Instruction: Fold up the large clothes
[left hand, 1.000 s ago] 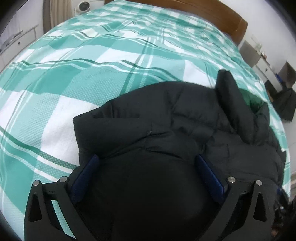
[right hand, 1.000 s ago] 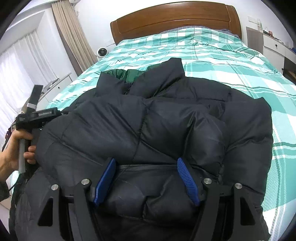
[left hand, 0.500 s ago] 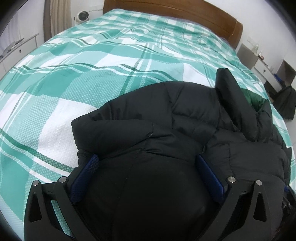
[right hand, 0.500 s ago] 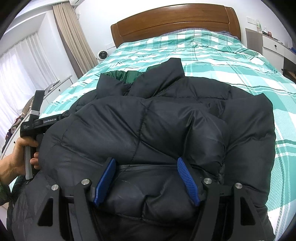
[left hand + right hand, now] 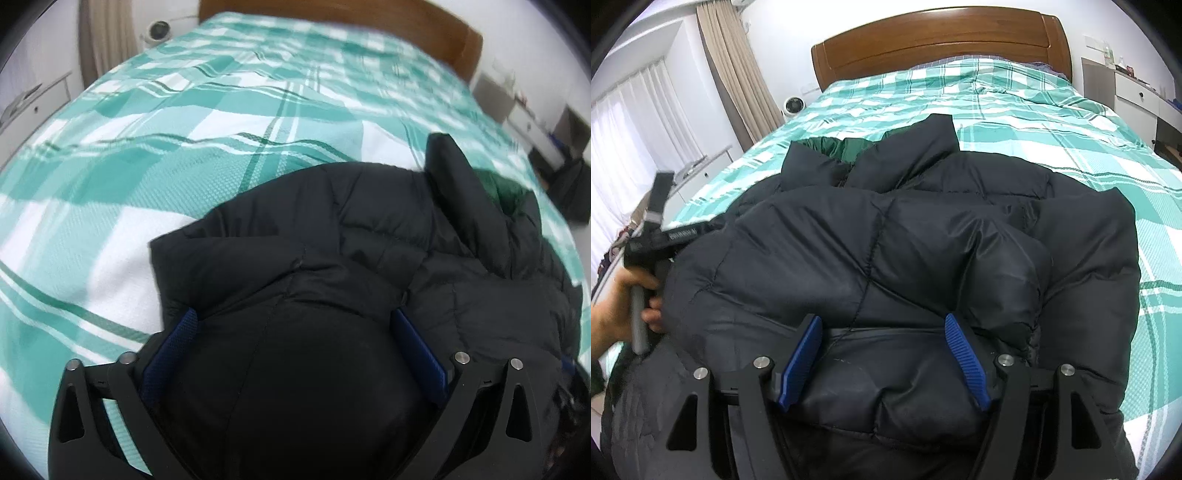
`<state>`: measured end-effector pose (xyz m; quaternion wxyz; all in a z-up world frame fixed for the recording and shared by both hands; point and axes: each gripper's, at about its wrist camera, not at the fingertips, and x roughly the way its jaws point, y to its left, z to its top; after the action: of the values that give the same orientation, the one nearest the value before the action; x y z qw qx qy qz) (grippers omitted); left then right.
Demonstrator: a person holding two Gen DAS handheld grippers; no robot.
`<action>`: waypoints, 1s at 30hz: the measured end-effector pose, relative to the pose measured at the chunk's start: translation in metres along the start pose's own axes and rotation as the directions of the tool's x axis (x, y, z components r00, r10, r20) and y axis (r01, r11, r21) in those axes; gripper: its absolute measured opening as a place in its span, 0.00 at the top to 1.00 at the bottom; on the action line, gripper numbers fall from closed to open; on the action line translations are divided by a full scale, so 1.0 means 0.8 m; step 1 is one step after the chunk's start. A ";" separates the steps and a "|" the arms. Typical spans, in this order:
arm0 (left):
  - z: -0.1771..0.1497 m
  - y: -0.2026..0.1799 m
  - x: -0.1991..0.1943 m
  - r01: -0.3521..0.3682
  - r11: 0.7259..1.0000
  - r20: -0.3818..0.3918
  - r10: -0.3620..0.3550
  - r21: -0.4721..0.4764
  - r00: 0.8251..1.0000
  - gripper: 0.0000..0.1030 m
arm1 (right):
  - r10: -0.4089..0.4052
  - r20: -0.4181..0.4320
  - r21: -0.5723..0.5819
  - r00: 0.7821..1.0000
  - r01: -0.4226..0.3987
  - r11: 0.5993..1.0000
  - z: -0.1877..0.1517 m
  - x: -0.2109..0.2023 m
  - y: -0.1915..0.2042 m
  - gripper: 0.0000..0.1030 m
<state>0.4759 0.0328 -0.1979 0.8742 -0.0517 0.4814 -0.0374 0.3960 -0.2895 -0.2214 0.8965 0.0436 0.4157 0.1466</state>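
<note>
**Black puffer jacket lying on the bed, both tongs spread around its near edge**

A black puffer jacket (image 5: 894,258) is lying on a bed covered by a green and white checked bedspread (image 5: 1015,110). It is sitting at the near end of the bed, folded over itself in thick padded layers, with its collar (image 5: 923,155) standing up on the far side and a strip of dark green lining (image 5: 831,146) showing behind it.

The right tongs (image 5: 882,332) are standing wide open, their blue pads (image 5: 964,358) sitting on either side of a bulging fold at the jacket's near edge. The padding is filling the gap between them, but the pads are not pressing it together.

The left tongs (image 5: 295,325) are also standing wide open, with dark jacket fabric swelling between their blue pads (image 5: 417,347). In the left wrist view, which is somewhat blurred, the jacket (image 5: 332,240) is taking up the lower right while bare bedspread (image 5: 147,147) is stretching away to the left.

In the right wrist view, the person's left hand (image 5: 624,306) is gripping the handle of the left tool at the jacket's left edge. A wooden headboard (image 5: 938,44) is standing at the far end of the bed, curtains (image 5: 738,74) are hanging on the left, and a small white fan (image 5: 795,106) is sitting beside them.
</note>
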 end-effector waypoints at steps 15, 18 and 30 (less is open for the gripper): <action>-0.256 -0.033 -0.191 0.129 0.956 -0.040 -0.122 0.265 0.992 0.01 | -0.015 -0.132 -0.100 0.991 0.002 0.995 -0.039 -0.162 0.076 0.23; -0.315 -0.043 -0.204 0.061 0.943 -0.008 -0.061 0.326 0.998 0.01 | -0.045 -0.173 -0.149 0.984 0.019 0.989 -0.098 -0.190 0.093 0.23; -0.399 -0.019 -0.247 0.100 0.959 -0.056 -0.088 0.267 0.994 0.01 | -0.141 -0.158 0.010 0.977 0.144 0.990 -0.267 -0.254 0.081 0.23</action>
<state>0.1003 0.0231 -0.1996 0.8595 0.0454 0.4880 -0.1452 0.0951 -0.2979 -0.1985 0.8688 0.0117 0.4884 0.0807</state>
